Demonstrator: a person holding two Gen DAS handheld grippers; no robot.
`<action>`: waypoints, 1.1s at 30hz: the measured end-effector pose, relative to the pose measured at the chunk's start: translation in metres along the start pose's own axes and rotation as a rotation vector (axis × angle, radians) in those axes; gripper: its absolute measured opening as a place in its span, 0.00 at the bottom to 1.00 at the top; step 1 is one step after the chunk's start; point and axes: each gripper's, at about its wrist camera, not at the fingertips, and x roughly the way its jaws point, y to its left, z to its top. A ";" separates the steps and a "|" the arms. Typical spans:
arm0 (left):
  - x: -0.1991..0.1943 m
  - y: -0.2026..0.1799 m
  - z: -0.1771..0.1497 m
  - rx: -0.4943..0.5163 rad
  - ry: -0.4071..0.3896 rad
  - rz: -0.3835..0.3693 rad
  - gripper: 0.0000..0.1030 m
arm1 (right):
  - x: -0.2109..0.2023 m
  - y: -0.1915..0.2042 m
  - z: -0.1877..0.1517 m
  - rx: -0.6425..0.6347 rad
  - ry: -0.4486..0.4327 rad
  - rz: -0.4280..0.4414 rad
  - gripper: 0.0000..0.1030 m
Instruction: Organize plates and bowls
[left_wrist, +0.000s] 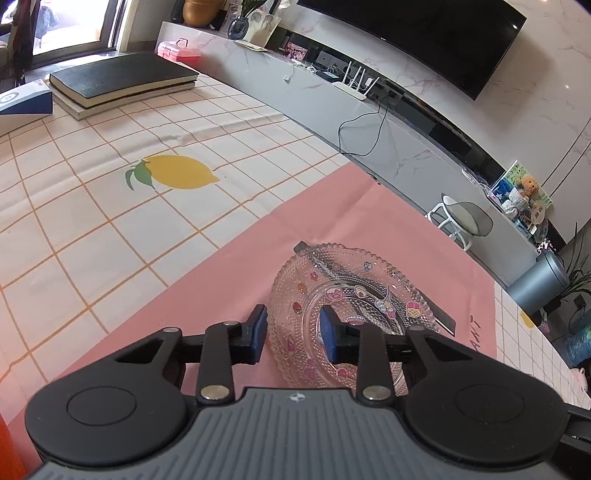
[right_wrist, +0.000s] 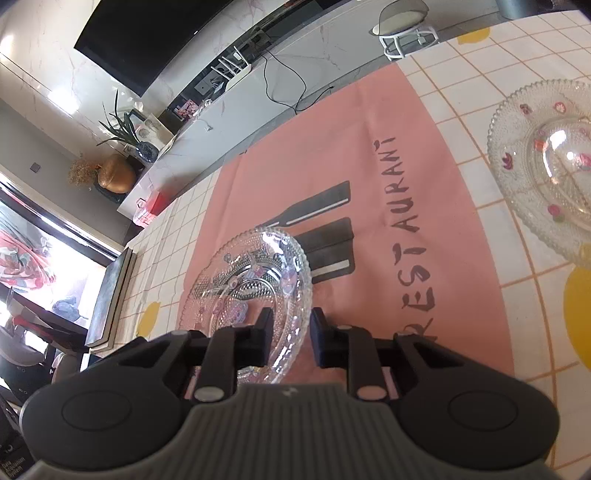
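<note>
Clear studded glass plate (left_wrist: 354, 291) with small cartoon prints lies on the pink placemat (left_wrist: 229, 280), over its dark printed cutlery graphic, toward the near side of the tabletop (left_wrist: 92, 229).

Left gripper (left_wrist: 293, 328): jaws straddle the plate's left rim, one blue pad outside on the mat, the other inside over the plate's well. A gap shows between each pad and the glass; spread, not pinching.

Right gripper (right_wrist: 291, 338): jaws straddle the plate's (right_wrist: 251, 280) right rim, one finger inside, one outside on the mat. Narrow gap; rim looks not yet clamped.

Both grippers sit at opposite rims of the same plate, which rests flat on the mat.

A second glass plate (right_wrist: 517, 177) carrying a clear glass bowl (right_wrist: 561, 155) sits well apart on the right, on the checked lemon-print tablecloth (right_wrist: 461, 103) beyond the mat's "RESTAURANT" lettering.

Far left of the tabletop: stack of black books (left_wrist: 122, 77).
</note>
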 end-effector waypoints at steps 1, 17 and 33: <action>0.000 0.000 0.000 0.000 0.000 0.004 0.29 | 0.000 0.000 0.000 -0.002 -0.001 -0.005 0.12; 0.003 0.002 -0.009 -0.063 0.049 -0.139 0.32 | -0.017 -0.036 0.019 0.112 0.013 -0.005 0.11; 0.011 0.014 -0.008 -0.133 0.032 -0.186 0.08 | -0.019 -0.066 0.013 0.269 -0.015 0.130 0.03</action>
